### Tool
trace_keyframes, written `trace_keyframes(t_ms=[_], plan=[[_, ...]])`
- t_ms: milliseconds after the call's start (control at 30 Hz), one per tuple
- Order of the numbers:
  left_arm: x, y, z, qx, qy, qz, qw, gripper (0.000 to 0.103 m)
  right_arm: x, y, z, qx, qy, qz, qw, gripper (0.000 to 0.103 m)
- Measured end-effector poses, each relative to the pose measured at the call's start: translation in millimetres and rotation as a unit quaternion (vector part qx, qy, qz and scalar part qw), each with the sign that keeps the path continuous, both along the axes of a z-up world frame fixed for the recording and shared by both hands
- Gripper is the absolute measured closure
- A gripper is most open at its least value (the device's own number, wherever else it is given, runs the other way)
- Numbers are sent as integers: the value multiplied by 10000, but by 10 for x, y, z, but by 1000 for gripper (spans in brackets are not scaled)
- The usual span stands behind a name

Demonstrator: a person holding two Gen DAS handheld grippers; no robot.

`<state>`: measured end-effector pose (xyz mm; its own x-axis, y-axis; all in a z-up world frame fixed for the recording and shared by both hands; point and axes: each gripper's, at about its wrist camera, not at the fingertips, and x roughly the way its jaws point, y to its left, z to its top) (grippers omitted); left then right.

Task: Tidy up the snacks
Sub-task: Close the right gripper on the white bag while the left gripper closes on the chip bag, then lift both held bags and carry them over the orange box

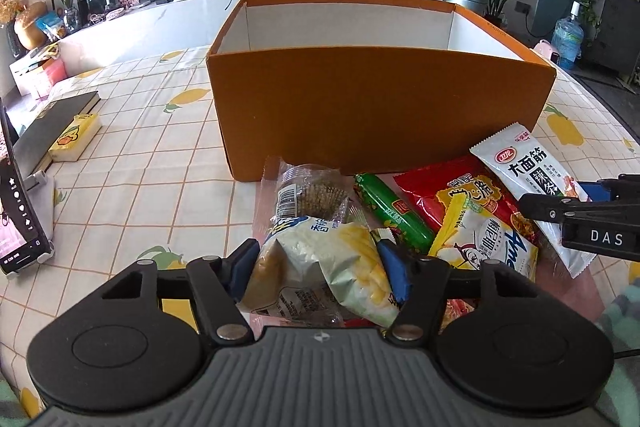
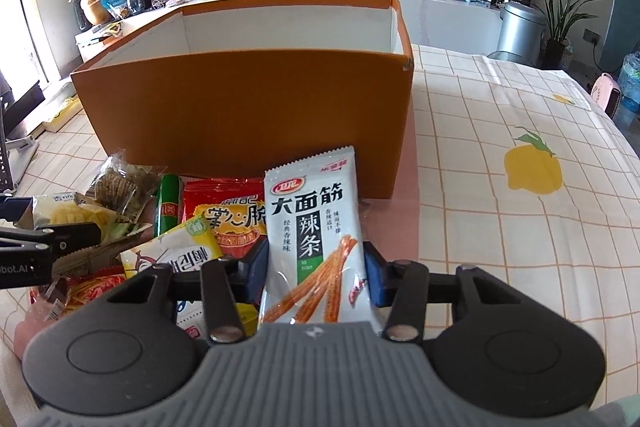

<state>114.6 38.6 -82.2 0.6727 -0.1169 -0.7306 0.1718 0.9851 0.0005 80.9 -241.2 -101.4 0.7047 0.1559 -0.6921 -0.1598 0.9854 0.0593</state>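
An open orange box (image 1: 380,107) with white inner walls stands on the table behind a heap of snacks. My left gripper (image 1: 320,267) has its blue pads pressed on both sides of a crumpled pale green and yellow snack bag (image 1: 340,263). In the right wrist view my right gripper (image 2: 316,271) is shut on a white spicy-strip packet (image 2: 316,227), which stands up in front of the orange box (image 2: 248,107). Between the two lie a green sausage (image 1: 392,215), a red packet (image 1: 452,195), a yellow packet (image 1: 484,243) and a clear-wrapped brown cake (image 1: 308,191).
A phone on a stand (image 1: 20,211), a dark book (image 1: 56,127) and a small yellow pack (image 1: 76,139) sit at the table's left. The lemon-print tablecloth (image 2: 520,131) stretches out to the right of the box. A cabinet with plants and a bin lies beyond the table.
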Motion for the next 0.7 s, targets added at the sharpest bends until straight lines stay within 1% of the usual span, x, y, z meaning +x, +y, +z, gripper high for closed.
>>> trace_keyframes(t_ms=[233, 400, 533, 700], plan=[[-134, -38, 176, 118, -297, 91, 9994, 36, -120, 42, 113, -192, -304, 95, 9993, 57], [-224, -14, 326, 78, -511, 149, 9986, 38, -219, 39, 233, -280, -487, 101, 9984, 57], [-286, 13, 461, 7, -710, 197, 9973, 39, -314, 24, 364, -232, -622, 77, 9978, 57], [-383, 21, 670, -137, -1102, 103, 9938, 40, -437, 46, 584, -136, -823, 170, 9964, 57]])
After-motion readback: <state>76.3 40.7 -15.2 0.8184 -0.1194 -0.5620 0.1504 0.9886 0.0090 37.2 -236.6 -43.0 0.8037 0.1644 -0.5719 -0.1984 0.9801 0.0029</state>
